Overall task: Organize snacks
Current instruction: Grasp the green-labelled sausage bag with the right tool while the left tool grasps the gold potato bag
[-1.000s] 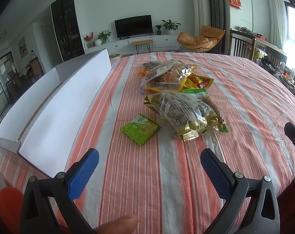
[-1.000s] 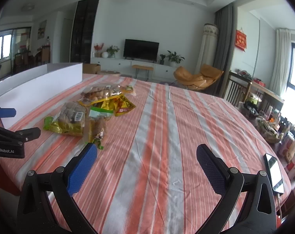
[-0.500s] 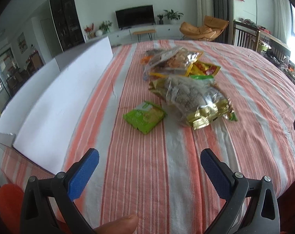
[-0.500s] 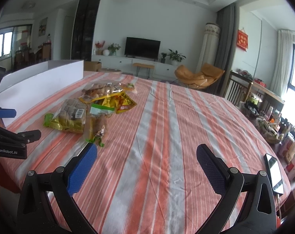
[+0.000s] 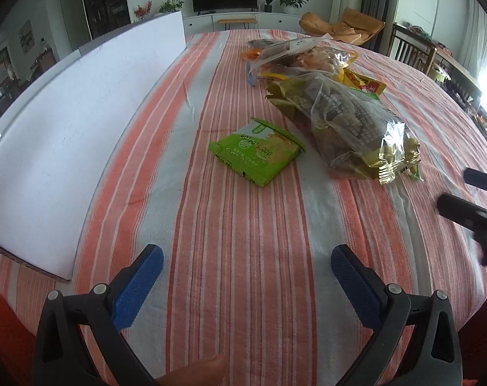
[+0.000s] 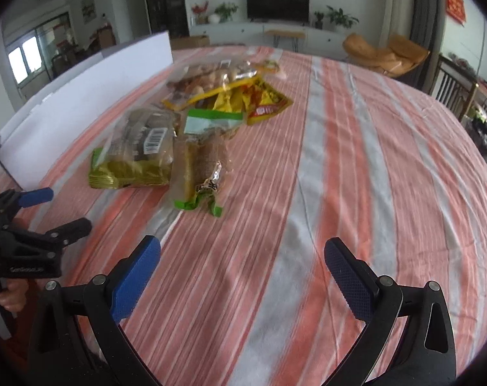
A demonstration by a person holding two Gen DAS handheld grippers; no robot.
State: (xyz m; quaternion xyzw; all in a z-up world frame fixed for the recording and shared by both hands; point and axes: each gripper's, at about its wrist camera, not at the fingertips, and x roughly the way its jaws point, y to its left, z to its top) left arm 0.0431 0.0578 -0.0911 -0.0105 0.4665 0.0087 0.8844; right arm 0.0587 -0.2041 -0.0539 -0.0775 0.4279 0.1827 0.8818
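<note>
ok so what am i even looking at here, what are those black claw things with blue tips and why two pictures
Those are hand-held grippers, not a robot: a person holds one in each hand, and each carries a wide-angle camera looking along its two blue-padded fingers. One picture is from the left gripper, the other from the right gripper. Both are open and hold nothing. In the right view the left gripper also shows at the left edge. They hover over a striped tablecloth. On it lie a small green packet, a big clear bag with gold ends and more snack bags behind. A white cardboard box stands along the left side.
</note>
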